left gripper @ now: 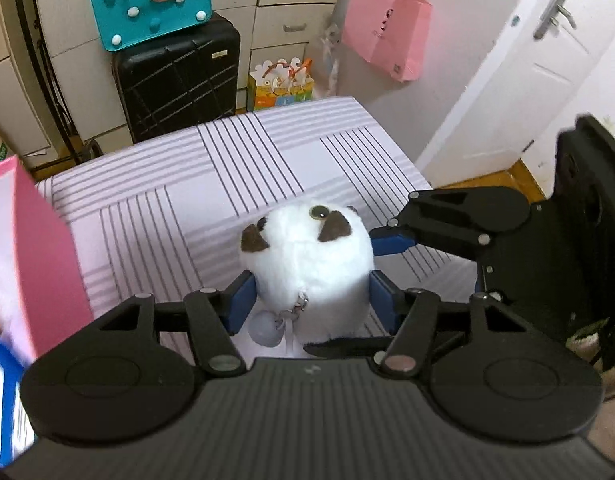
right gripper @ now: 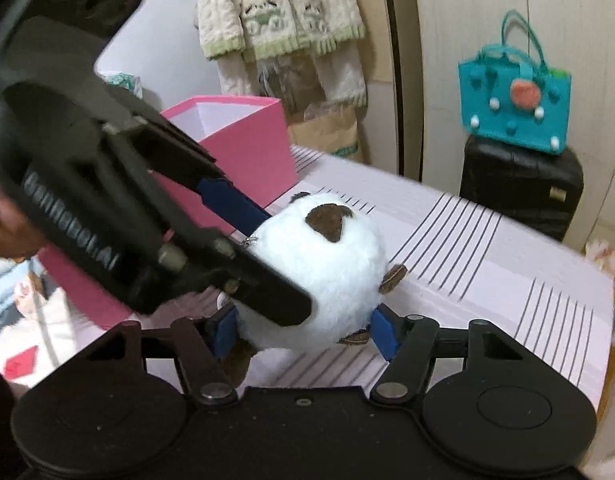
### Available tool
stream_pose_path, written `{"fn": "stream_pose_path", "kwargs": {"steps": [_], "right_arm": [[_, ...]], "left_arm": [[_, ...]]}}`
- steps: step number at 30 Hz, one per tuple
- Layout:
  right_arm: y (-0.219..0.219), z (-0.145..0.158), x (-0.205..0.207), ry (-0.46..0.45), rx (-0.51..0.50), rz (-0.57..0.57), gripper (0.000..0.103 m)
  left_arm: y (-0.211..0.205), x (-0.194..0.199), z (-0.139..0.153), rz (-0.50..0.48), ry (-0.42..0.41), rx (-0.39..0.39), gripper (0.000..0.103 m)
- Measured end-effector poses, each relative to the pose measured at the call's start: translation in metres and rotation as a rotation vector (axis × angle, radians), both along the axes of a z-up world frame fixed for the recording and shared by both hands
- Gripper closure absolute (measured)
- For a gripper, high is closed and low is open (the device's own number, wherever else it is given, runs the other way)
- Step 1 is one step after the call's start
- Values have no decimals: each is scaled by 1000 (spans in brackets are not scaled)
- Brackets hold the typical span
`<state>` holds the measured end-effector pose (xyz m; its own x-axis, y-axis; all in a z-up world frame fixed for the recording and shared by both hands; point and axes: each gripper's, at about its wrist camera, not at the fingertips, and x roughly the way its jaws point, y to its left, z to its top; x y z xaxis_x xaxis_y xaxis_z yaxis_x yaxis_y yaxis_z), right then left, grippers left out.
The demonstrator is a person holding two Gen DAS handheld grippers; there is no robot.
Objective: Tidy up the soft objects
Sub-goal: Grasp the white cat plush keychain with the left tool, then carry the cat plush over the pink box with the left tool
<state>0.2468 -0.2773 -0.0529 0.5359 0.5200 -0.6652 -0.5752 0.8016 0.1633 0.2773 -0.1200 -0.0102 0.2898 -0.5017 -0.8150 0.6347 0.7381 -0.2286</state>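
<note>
Striped bed (left gripper: pixel 235 168): pink box (right gripper: pixel 243 148) open; both jaws clamp white plush (left gripper: pixel 307 264).

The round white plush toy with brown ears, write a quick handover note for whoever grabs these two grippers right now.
Left gripper: shut on the round white plush toy with brown ears, blue pads pressed into its sides.
Right gripper: also shut on the same toy, from another side.
Toy: held over the striped lilac bedsheet; whether it touches the sheet, I cannot tell.
Open pink cardboard box: on the bed to the left; the visible part of its inside looks empty.
Done: toy gripped.
Left: probably carry it into the box, then release.
</note>
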Motion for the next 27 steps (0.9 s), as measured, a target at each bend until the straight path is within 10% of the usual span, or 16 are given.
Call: {"fn": "stream_pose_path", "kwargs": {"steps": [11,27], "right_arm": [[56,29,-56,20,-57,80,32],[147,76,-106,-137,-49,187,30]], "left_arm": [[60,-58,21,82,69,-34,44],[176,-141,63,168,-143,-187,44]]}}
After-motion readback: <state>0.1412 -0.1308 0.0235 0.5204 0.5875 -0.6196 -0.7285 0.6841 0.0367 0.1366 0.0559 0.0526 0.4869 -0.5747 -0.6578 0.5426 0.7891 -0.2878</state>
